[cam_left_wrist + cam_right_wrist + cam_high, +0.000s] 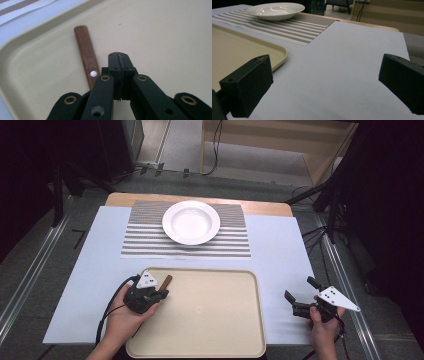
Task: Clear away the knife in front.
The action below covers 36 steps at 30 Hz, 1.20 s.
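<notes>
place: lab/studio | cues: tripod legs, floor cables, dark surround

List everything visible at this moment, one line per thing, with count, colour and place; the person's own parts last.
Tray: one, beige, near middle of the table.
Wooden handle: one, brown with a metal rivet, lying in the tray's left corner, beside the left gripper's jaws; its other end is hidden.
Bowl: one, white, on the placemat.
Placemat: one, grey-and-white striped, beyond the tray.
Table sheet: one, pale blue, under everything.
Left gripper: one, black, shut, over the tray's left part.
Right gripper: one, black, open, right of the tray.
Hands: two, at the bottom edge, left hand, right hand.
</notes>
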### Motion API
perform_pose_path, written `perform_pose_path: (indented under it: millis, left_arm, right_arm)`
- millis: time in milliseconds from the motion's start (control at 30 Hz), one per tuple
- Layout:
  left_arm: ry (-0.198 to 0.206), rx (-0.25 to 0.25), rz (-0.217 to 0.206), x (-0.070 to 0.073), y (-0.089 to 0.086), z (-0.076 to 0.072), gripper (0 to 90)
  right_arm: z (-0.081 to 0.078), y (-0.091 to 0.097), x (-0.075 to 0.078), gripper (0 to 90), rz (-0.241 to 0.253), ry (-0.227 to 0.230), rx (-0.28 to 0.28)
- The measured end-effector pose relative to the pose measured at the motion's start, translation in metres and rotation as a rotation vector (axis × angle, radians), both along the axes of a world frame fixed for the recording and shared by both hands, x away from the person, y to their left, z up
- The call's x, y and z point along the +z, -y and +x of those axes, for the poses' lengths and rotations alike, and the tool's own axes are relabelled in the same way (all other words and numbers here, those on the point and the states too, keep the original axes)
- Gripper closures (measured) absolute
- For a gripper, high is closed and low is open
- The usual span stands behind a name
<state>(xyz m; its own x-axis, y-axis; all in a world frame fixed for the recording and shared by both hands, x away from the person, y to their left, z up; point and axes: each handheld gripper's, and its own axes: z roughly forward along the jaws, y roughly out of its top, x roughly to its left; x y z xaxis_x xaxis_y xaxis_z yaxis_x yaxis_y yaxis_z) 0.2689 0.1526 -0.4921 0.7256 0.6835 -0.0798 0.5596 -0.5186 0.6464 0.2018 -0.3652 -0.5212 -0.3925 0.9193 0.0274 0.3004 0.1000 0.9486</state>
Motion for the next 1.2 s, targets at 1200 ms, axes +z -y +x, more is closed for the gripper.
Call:
perform_pose_path:
  millis: [1200]
  left_arm:
    - [0.035, 0.046, -0.16, 0.005, -0.051, 0.0, 66.1]
  right_arm:
    - [0.0, 0.0, 0.0, 0.0, 0.0, 0.003, 0.001]
